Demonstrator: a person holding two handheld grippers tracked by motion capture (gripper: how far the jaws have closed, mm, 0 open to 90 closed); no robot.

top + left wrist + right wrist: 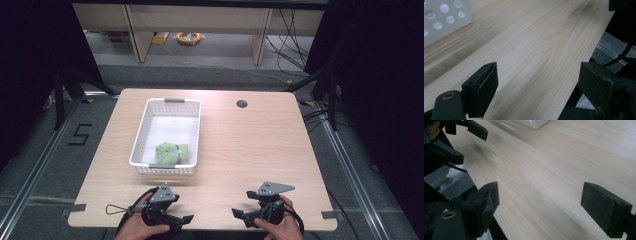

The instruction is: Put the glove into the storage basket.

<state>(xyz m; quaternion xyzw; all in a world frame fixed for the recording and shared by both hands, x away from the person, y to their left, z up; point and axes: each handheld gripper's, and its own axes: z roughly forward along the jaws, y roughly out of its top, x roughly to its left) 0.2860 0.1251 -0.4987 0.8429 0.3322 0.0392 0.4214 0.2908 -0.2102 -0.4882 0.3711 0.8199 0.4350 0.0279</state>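
The green soft toy (pixel 171 153) already lies in the white basket (pixel 141 134), ahead of the left hand-held gripper (pixel 186 219). Both it and the right hand-held gripper (pixel 237 214) rest spread and empty at the surface (pixel 260 145) edge; seemingly nothing is left.

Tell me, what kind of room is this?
Probably a lab or test workshop. A lone wooden table stands fenced by metal floor rails and dark curtains, loose cables trail over the floor behind, and a "5" is taped beside the table.
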